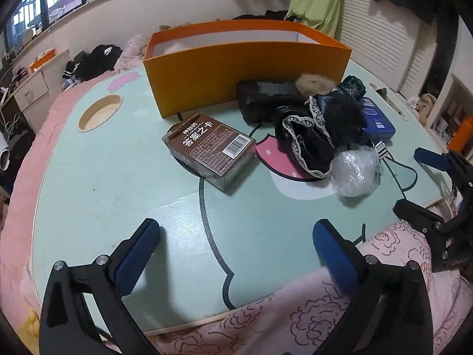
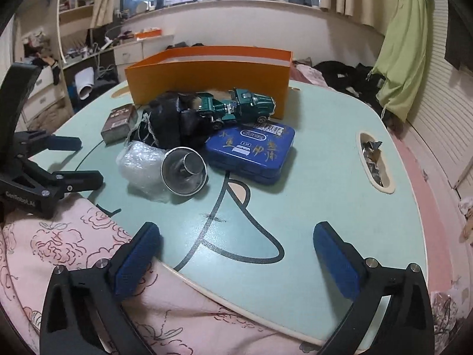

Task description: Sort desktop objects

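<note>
An open orange box (image 1: 245, 68) stands at the back of the mint lap table (image 1: 118, 183); it also shows in the right wrist view (image 2: 207, 77). In front of it lie a brown card box (image 1: 210, 151), a black block (image 1: 266, 97), black lace-trimmed cloth (image 1: 310, 130), a plastic-wrapped ball (image 1: 354, 171), a blue tin (image 2: 251, 151), a green toy truck (image 2: 236, 106) and a small metal cup (image 2: 184, 171). My left gripper (image 1: 236, 245) is open and empty above the table's near edge. My right gripper (image 2: 236, 248) is open and empty near the table's front.
The table has a round cup hole (image 1: 100, 112) at its left and a slot with crumpled wrappers (image 2: 374, 159) at its right. Pink floral bedding (image 2: 74, 236) lies under the table. Clothes and a desk stand beyond.
</note>
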Demonstrator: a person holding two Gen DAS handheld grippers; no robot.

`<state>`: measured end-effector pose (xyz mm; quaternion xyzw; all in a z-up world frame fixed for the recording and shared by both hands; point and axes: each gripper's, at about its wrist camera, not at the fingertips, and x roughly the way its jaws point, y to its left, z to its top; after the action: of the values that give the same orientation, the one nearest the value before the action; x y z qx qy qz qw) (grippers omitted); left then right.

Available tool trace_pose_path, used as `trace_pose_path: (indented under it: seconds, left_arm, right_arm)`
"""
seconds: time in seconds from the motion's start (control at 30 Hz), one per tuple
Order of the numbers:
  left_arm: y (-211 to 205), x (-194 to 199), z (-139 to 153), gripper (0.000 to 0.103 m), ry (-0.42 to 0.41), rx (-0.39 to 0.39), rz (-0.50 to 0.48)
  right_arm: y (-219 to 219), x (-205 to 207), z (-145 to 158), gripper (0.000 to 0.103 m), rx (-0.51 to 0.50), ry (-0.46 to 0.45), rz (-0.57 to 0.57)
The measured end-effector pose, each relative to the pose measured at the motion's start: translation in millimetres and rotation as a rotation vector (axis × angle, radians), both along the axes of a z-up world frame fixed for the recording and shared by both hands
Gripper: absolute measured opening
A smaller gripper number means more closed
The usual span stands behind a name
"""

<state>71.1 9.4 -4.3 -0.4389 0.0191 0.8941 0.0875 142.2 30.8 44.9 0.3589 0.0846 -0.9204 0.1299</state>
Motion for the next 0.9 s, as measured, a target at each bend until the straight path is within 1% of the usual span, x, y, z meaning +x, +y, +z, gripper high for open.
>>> trace_pose_path:
  seconds: [0.13,0.23,0.3,0.37,0.4,0.43,0.5,0.57,0.7,0.73,0.77,0.8,0.83,0.87,0.9]
  left_arm:
    - [0.5,0.8,-0.8,0.103,0.001,0.002,0.001]
    - [0.4,0.2,0.7,0.103,0.001,0.005,0.002]
    - [-0.6,0.5,1.0,0.103,0.0,0.007,0.005]
    - [-0.4,-0.3,2.0,0.103,0.001,0.006,0.006]
    - [-0.2,-0.4,2.0,0.103,0.001,0.006,0.006]
    - [-0.3,-0.4,2.1,0.103,0.001,0.006,0.006]
    - [-0.2,-0.4,2.0,0.103,0.001,0.007,0.006]
    - [-0.4,-0.5,2.1,0.103,0.001,0.006,0.005]
    - [-0.5,-0.5,2.1,0.103,0.001,0.007,0.006]
    - [-0.4,-0.5,2.1,0.103,0.001,0.006,0.006]
    - [-0.5,-0.5,2.0,0.103,0.001,0.005,0.005]
    - [-0.3,-0.3,2.1,0.103,0.002,0.006,0.005]
    - [-0.6,-0.5,2.0,0.103,0.002,0.006,0.005]
    - [-0.6,-0.1,2.3,0.103,0.004,0.004,0.005]
    - [-2.4,0.4,3.2,0.103,0.004,0.004,0.004]
  right_arm:
    - [-0.2,-1.2,1.2,0.103,0.001,-0.003,-0.004]
    - [6.2,-4.5,5.6,0.103,-0.018,0.006,-0.033]
    - [15.3,-9.9,20.7,0.103,-0.059,0.043,-0.08]
    - [29.5,-17.7,37.6,0.103,-0.128,0.093,-0.172]
    - [34.3,-23.8,40.2,0.103,-0.15,0.077,-0.206]
    - [37.3,-32.4,40.2,0.103,-0.17,0.041,-0.222]
    - [34.0,-53.2,31.7,0.103,-0.187,-0.066,-0.187]
    - [25.2,-64.5,25.5,0.103,-0.149,-0.092,-0.181]
    - [11.3,-74.4,29.1,0.103,-0.113,-0.079,-0.16]
    - [8.4,-79.2,27.4,0.103,-0.095,-0.084,-0.155]
    - [6.2,-82.2,26.2,0.103,-0.097,-0.088,-0.145]
    - [4.3,-87.8,22.2,0.102,-0.096,-0.118,-0.135]
    - [-0.3,-90.0,19.2,0.1,-0.033,-0.115,-0.149]
    - [-1.1,-91.7,18.0,0.095,0.02,-0.106,-0.158]
    - [-1.2,-88.3,18.7,0.09,0.023,-0.091,-0.147]
